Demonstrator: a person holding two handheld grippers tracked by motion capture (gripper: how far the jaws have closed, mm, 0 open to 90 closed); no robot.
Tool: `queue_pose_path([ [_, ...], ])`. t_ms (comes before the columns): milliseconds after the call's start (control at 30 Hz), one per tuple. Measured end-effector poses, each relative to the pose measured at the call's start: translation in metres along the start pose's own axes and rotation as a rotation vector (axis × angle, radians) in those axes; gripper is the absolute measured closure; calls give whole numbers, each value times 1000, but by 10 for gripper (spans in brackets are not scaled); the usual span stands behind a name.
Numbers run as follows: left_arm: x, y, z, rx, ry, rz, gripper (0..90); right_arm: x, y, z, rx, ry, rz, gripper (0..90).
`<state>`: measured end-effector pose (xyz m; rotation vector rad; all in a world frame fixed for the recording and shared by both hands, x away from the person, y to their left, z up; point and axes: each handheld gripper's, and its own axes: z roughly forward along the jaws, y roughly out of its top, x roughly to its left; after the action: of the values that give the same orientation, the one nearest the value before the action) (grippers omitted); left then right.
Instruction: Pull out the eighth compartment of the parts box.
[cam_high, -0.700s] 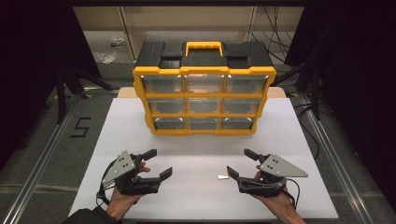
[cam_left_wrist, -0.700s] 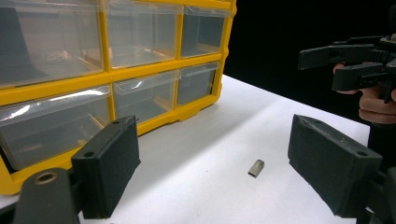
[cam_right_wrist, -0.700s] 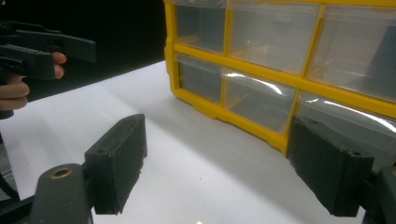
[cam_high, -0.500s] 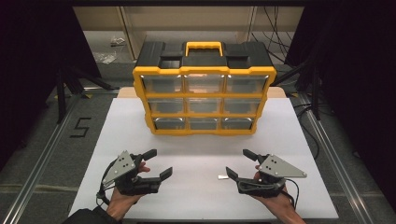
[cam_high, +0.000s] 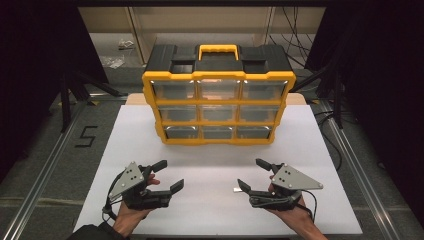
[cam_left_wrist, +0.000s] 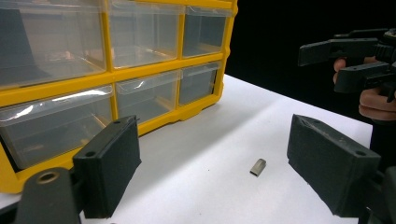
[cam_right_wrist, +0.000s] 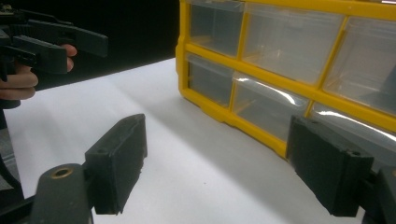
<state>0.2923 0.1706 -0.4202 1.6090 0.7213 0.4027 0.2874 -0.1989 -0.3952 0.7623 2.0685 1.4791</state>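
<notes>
A yellow drawer organizer (cam_high: 218, 76) with clear drawers and a black top stands upright at the back middle of the white board (cam_high: 135, 135). My left gripper (cam_high: 170, 175) rests near the front left, open, with nothing between its jaws. My right gripper (cam_high: 251, 173) sits at the front right, also open and empty. A small metal piece (cam_high: 234, 190) lies on the board just left of the right gripper's near jaw. In the left gripper view the metal piece (cam_left_wrist: 258, 166) lies ahead between the open jaws, with the organizer (cam_left_wrist: 140, 70) to the left. The right gripper view faces the organizer's (cam_right_wrist: 183, 56) lower drawers.
The board ends in dark floor with metal rails on both sides; a "5" mark (cam_high: 86, 136) is on the floor at left. Cables and stand legs sit behind the organizer. In each gripper view the other hand's gripper (cam_left_wrist: 345, 60) (cam_right_wrist: 51, 42) shows farther off.
The right gripper has edged slightly to the left. The left gripper and the organizer have stayed put.
</notes>
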Motion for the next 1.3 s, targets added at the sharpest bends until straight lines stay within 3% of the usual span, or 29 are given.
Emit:
queue_pose_path([
  [167,0,0,0,0,-2,-1,167,1,3,3,10,-8,-36,215],
  [633,0,0,0,0,-3,1,168,-7,12,13,7,-31,-41,215],
  [967,0,0,0,-3,1,1,169,-20,20,18,-11,-58,-8,215],
  [1100,0,0,1,1,-3,3,170,-22,23,22,-11,-74,-31,217],
  [1300,0,0,1,-1,-6,-4,172,-24,28,28,4,-60,-15,219],
])
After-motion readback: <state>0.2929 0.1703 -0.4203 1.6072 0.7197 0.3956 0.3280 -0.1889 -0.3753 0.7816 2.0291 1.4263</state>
